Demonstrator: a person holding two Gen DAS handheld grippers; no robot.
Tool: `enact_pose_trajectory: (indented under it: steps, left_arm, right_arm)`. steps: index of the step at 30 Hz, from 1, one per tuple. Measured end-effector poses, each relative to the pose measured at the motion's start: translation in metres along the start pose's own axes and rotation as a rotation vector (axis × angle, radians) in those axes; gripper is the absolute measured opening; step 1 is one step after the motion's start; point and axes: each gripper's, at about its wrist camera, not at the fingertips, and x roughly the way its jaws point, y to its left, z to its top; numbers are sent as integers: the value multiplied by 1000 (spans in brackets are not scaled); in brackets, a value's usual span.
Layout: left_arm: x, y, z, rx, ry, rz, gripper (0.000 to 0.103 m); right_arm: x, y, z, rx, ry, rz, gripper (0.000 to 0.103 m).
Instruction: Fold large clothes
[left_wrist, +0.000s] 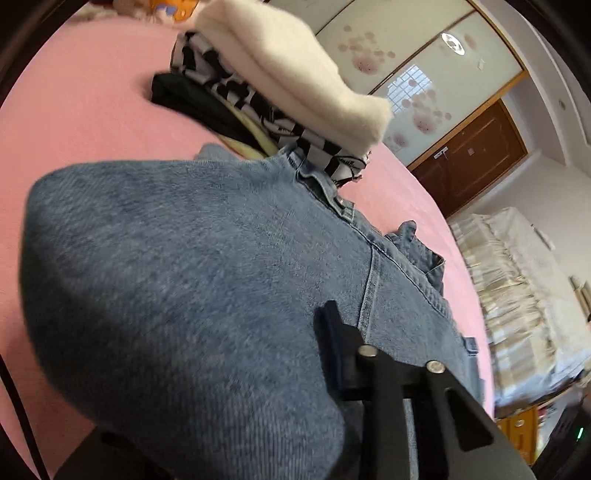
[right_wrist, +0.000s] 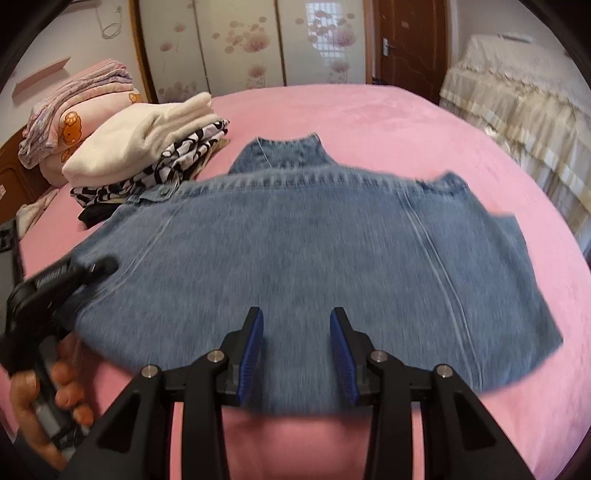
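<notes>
A folded blue denim garment (right_wrist: 314, 240) lies flat on the pink bed (right_wrist: 406, 122). My right gripper (right_wrist: 297, 350) is open, its blue pads just above the garment's near edge, holding nothing. My left gripper (right_wrist: 99, 266) rests at the garment's left edge, held by a hand. In the left wrist view the denim (left_wrist: 184, 277) bulges over the left gripper; only one finger (left_wrist: 334, 339) shows, the other is hidden under cloth, so its state is unclear.
A stack of folded clothes, white fleece (right_wrist: 140, 136) over a black-and-white piece (right_wrist: 166, 166), stands at the bed's left, just beyond the denim. Pink bedding (right_wrist: 77, 107) is piled behind it. A covered cream furniture piece (right_wrist: 517, 96) stands right of the bed.
</notes>
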Motion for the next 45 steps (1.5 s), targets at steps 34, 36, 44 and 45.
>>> enact_pose_trajectory:
  steps: [34, 36, 44, 45]
  left_arm:
    - [64, -312, -233, 1068, 150, -91, 45]
    - [57, -315, -229, 1060, 194, -121, 70]
    - [-7, -297, -193, 951, 266, -197, 81]
    - [-17, -292, -186, 912, 261, -206, 82]
  right_arm:
    - [-66, -257, -85, 538, 72, -110, 13]
    - [-67, -254, -87, 530, 67, -103, 13]
    - [-73, -252, -67, 493, 52, -43, 23]
    - [-78, -253, -63, 486, 45, -37, 32]
